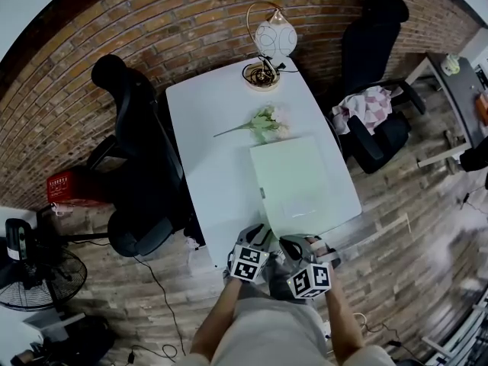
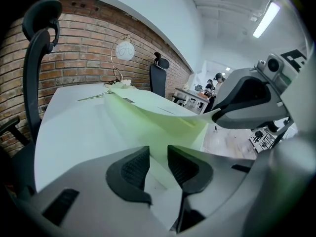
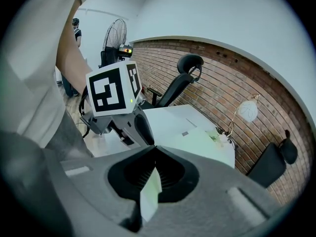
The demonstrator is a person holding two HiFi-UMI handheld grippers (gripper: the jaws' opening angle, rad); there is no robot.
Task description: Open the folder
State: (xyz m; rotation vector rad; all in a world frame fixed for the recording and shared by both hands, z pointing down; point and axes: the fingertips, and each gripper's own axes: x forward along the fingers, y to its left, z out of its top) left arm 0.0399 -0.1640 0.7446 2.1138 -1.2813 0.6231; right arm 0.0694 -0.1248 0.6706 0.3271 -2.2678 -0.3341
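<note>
A pale green folder (image 1: 293,175) lies on the white table (image 1: 210,128), its near edge by both grippers. My right gripper (image 1: 296,244) is shut on a corner of the folder's top cover (image 3: 149,194), a thin slip pinched between its pads. In the left gripper view that cover (image 2: 163,115) is raised off the lower sheet, its corner in the tip of the right gripper (image 2: 219,115). My left gripper (image 2: 158,167) sits low at the folder's near corner. Its jaws stand a little apart and the pale sheet shows through the gap.
A globe lamp (image 1: 273,38) stands at the table's far end and a sprig of flowers (image 1: 263,122) lies just beyond the folder. Black office chairs (image 1: 133,151) flank the table on both sides. A floor fan (image 1: 30,277) and a brick wall lie to the left.
</note>
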